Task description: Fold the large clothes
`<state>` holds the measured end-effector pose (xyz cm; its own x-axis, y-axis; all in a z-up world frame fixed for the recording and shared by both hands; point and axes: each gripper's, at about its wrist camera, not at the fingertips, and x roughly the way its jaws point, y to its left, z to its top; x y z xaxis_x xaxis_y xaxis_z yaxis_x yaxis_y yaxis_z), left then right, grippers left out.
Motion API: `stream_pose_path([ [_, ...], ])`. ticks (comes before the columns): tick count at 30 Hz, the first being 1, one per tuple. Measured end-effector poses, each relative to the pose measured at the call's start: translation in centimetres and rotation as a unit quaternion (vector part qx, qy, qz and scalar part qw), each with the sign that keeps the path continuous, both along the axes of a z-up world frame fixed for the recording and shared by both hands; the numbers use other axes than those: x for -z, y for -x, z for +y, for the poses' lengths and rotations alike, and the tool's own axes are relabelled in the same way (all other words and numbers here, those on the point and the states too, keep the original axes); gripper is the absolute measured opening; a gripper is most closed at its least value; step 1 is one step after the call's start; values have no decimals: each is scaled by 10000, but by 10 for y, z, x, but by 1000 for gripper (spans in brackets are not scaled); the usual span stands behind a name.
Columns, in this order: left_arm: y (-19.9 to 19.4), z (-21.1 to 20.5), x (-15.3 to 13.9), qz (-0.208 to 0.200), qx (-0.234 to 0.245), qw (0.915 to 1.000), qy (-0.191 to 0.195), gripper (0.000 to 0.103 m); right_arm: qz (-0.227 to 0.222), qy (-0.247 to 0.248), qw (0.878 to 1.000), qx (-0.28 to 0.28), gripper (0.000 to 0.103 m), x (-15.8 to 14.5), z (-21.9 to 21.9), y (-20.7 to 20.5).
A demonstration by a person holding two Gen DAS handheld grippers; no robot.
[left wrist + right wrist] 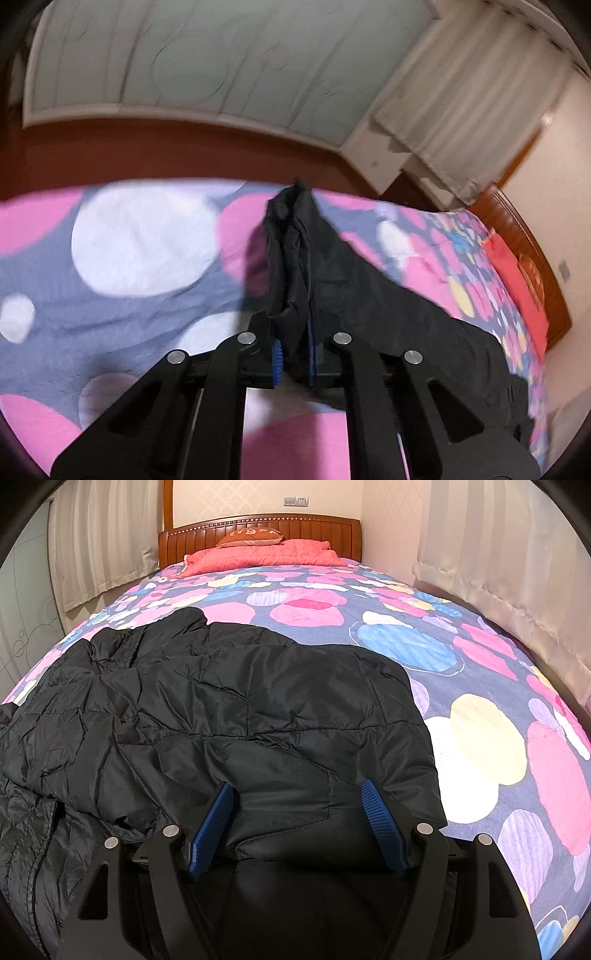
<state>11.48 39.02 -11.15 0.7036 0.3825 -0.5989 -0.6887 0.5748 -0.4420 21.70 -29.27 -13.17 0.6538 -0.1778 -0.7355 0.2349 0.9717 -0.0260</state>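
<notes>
one black jacket (pixel 236 709) | left gripper (pixel 294 354) clamps its fold | right gripper (pixel 295 823) spread, over hem

Black jacket (pixel 229 709) – left part cut off by frame edge

The left gripper (pixel 293 354) is clamped tight, black fabric pinched between its blue pads, tilted downward; the right gripper (pixel 295 823) angles down more steeply, its jaws spread wide apart
</notes>
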Motion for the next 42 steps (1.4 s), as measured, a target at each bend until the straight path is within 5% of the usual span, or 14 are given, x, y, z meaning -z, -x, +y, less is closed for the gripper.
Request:
stream_pose_path([
  [6, -17, -63, -48, -255, 726, 9929, -908, 9, -6, -17, 10000, -3, 72, 0, 0, 0],
  [13, -62, -182, -82, -399, 2103, 9648, -1529, 9, -27, -52, 10000, -4, 72, -1, -1, 0],
  [24, -120, -368, -61, -129, 3788, 9059, -1888, 9, -135, -223, 9997, -3, 72, -1, -5, -1],
  [32, -132, -455, -22, 325, 4540, 8653, -2098, 9, -203, -325, 9993, 4, 72, 0, -8, -3],
  [34, -138, -469, -11, 579, 4702, 8549, -2115, 13, -216, -336, 9992, 13, 72, 1, -7, -1],
  [38, -128, -472, -17, 456, 4881, 8476, -2033, 64, -218, -332, 9992, 21, 72, 1, -5, 0],
  [42, -113, -467, -36, 204, 4899, 8480, -2010, 70, -211, -307, 9993, 26, 72, -1, -5, 1],
])
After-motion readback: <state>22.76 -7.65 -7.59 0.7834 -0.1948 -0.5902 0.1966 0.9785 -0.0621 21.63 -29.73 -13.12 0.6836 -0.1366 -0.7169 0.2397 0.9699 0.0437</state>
